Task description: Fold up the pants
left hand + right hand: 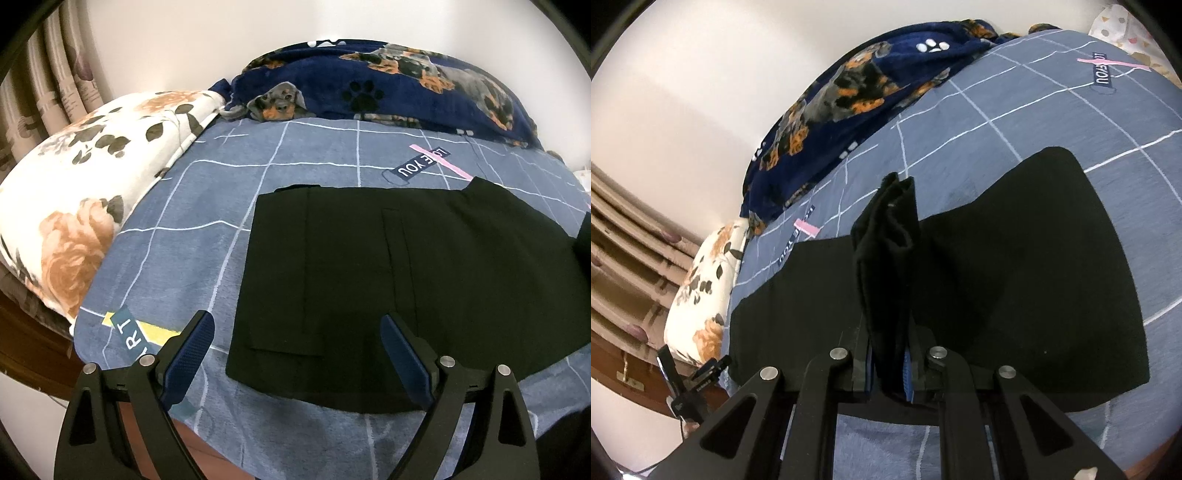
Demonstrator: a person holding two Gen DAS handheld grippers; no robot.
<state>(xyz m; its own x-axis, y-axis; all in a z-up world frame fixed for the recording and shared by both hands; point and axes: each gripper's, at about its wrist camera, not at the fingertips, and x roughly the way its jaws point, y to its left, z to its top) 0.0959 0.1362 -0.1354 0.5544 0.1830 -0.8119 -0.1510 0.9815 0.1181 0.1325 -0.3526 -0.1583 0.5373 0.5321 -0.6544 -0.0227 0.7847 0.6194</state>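
Two grippers are at work over one pair of black pants on one bed. Nearest in the left wrist view, the left gripper (297,341) stands with its two blue-padded fingers (188,354) spread wide and nothing between them; one finger sits over the bare bedsheet (177,221), the other over the near edge of the pants (388,266). It points forward and slightly down over the near edge of the bed. In the right wrist view the right gripper (890,373) has its jaws pinched together on a bunched fold of the black cloth, which rises from between the blue pads in an upright column; the gripper points along the bed from its near edge. Beyond the two grippers the pants lie flat across the grey-blue sheet with white grid lines — a broad dark slab with a long seam and a pocket slit showing, its near hem close to the bed's front edge. Farther on, two printed labels can be counted on the sheet in the left wrist view, one reading "LOVE YOU" (421,164). At the far side lie one white floral pillow (85,206) to the left and one navy blanket with dog prints (388,85) against the pale wall — with pleated curtains (44,81) at the far left.
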